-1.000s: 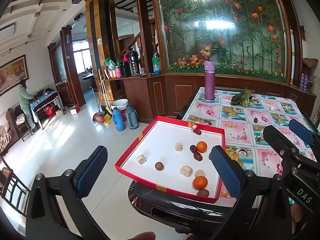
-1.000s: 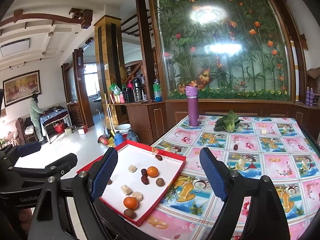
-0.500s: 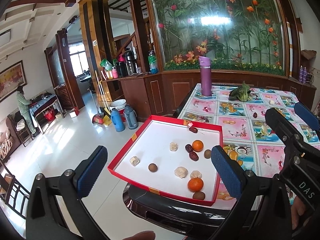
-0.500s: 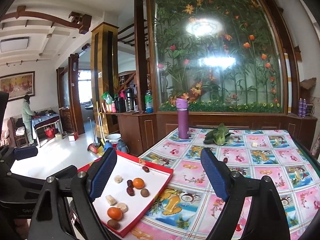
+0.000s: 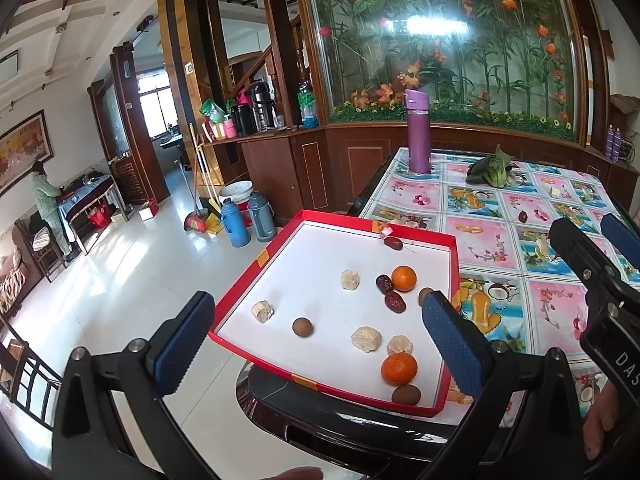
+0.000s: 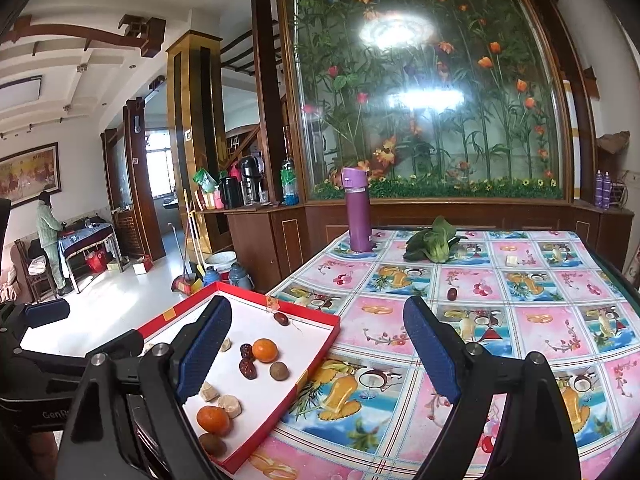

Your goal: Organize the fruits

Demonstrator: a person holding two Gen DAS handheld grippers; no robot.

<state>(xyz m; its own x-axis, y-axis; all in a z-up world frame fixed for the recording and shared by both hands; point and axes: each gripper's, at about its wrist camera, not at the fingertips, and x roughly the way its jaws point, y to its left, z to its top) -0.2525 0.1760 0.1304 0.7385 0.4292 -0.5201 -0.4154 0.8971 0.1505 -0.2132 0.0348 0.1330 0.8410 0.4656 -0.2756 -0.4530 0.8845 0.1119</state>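
Left wrist view puts our left gripper (image 5: 316, 320) closer over the red tray (image 5: 454, 264) than a second ago, jaws spread wide and holding nothing. Our right gripper (image 6: 316, 344) has tilted back toward the table (image 6: 520, 320), equally wide and empty. Nothing in the tray has shifted: two oranges (image 5: 399, 368), dark dates (image 5: 395, 301), brown round fruits (image 5: 302, 326) and pale pieces (image 5: 366, 339) lie scattered loose on its white floor. One stray date (image 6: 452, 293) sits apart on the tablecloth. We judge sorting has not begun; we are only lining up for a first pick.
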